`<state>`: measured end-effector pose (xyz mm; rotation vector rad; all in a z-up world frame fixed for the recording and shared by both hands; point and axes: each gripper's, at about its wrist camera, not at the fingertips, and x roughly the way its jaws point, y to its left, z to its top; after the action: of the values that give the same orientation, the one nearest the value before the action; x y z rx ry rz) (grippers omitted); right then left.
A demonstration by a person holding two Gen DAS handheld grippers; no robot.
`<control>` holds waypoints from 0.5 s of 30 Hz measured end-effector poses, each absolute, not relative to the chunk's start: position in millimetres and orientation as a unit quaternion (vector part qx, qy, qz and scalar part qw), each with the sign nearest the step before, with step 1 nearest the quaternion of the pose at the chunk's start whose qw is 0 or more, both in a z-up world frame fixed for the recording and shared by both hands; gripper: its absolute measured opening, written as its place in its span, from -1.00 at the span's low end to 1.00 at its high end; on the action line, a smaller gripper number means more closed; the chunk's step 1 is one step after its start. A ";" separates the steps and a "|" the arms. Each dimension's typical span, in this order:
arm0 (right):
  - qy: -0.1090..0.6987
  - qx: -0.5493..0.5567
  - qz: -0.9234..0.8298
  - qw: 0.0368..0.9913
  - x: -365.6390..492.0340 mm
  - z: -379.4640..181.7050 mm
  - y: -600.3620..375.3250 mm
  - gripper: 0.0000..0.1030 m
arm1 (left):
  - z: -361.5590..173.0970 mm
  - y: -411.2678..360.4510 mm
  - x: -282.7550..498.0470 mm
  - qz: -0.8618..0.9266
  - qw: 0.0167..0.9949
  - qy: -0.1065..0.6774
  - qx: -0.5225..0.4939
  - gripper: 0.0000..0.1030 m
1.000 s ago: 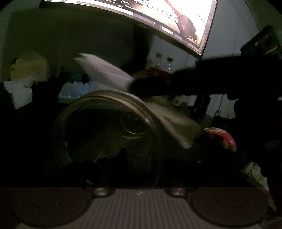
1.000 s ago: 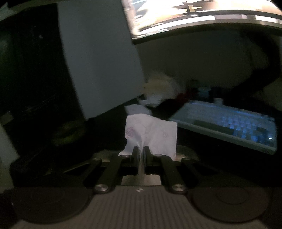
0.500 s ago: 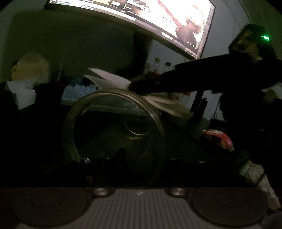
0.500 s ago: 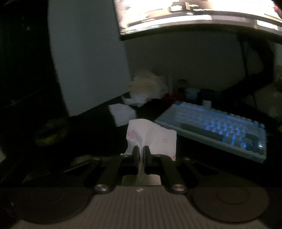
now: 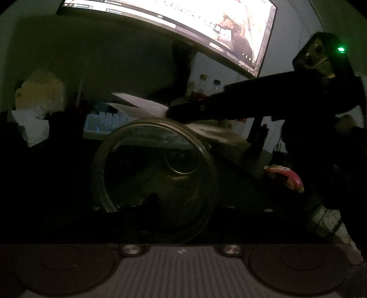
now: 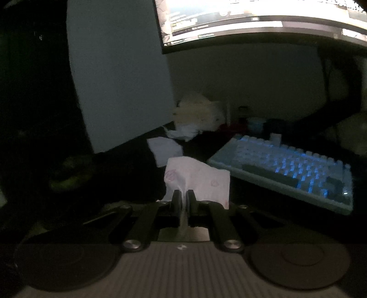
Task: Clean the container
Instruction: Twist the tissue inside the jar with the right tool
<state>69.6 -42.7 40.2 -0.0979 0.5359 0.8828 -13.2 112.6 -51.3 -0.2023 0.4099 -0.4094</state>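
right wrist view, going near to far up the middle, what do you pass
right tool shut on the tissue → folded white tissue on the desk → crumpled pale heap → monitor

Right claw [image 6: 183,197]: two slim black fingers on black linkage arms with silver pivot screws, ribbed grey housing at the frame's bottom flanked by dark round discs.
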 end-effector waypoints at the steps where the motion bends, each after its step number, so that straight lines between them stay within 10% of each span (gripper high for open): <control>1: 0.254 -0.045 0.440 0.860 63.6 40.6 -39.0 -0.87 | -51.3 112.8 -12.8 -0.203 0.953 0.201 -0.099 -0.16; 13: 0.257 -0.046 0.396 0.880 76.7 38.9 -41.0 -0.87 | -52.7 110.8 -11.9 -0.197 0.955 0.196 -0.104 -0.12; 15: 0.256 -0.045 0.404 0.877 73.0 39.1 -39.0 -0.87 | -53.2 107.4 -13.9 -0.199 0.953 0.195 -0.115 -0.42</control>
<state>73.0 -39.0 39.1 -0.0940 0.5334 0.8424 -13.9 107.4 -53.2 -0.2332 0.3971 -0.4043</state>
